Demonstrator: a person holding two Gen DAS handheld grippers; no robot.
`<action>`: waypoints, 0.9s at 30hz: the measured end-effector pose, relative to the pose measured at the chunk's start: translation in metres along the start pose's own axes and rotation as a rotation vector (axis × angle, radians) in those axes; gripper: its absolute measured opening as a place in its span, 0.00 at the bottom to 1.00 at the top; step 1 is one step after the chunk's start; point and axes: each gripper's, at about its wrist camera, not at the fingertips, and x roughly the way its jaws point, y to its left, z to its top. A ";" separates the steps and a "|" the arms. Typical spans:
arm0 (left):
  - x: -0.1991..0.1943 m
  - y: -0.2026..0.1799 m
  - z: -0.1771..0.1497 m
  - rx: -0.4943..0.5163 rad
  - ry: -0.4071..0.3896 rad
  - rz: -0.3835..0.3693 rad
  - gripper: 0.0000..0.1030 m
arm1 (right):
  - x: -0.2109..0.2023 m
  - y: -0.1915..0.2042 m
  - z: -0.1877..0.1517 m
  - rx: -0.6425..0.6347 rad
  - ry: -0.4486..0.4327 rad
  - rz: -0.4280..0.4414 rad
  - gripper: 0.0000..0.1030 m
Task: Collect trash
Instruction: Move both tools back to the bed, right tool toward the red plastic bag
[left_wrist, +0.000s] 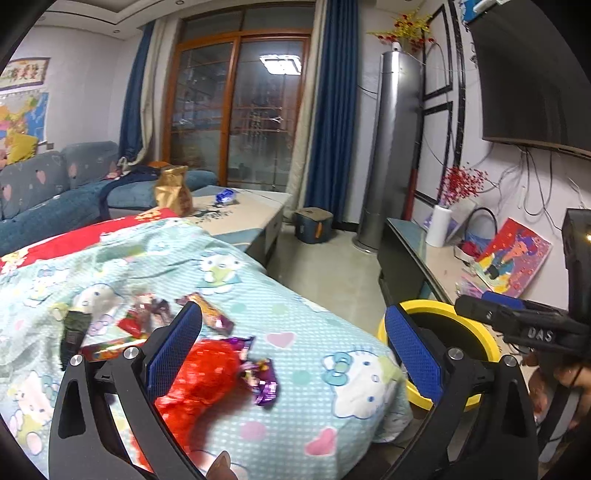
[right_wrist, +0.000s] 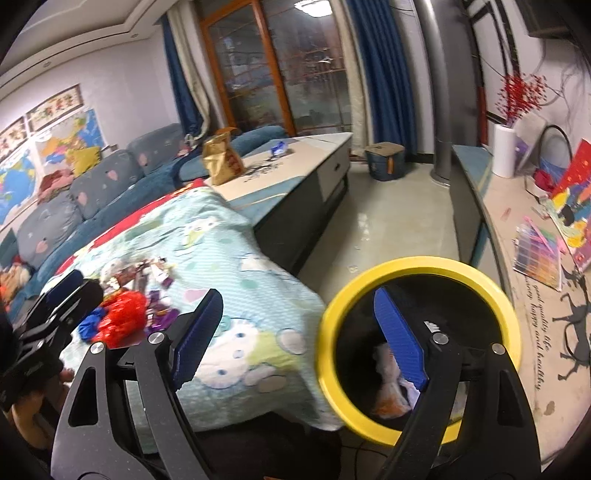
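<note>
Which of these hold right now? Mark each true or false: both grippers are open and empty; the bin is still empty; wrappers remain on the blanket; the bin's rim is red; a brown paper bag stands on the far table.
1. Left gripper and right gripper are open, holding nothing: true.
2. The bin is empty: false, some crumpled trash lies inside.
3. Wrappers remain on the blanket: true.
4. The bin's rim is red: false, yellow.
5. A brown paper bag stands on the far table: true.
</note>
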 end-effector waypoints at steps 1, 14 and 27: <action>-0.001 0.004 0.001 -0.004 -0.004 0.008 0.94 | 0.000 0.007 0.000 -0.010 -0.001 0.012 0.74; -0.021 0.058 0.008 -0.073 -0.054 0.132 0.94 | 0.005 0.073 -0.012 -0.105 0.030 0.117 0.75; -0.035 0.108 0.009 -0.127 -0.058 0.238 0.94 | 0.015 0.137 -0.026 -0.197 0.075 0.229 0.77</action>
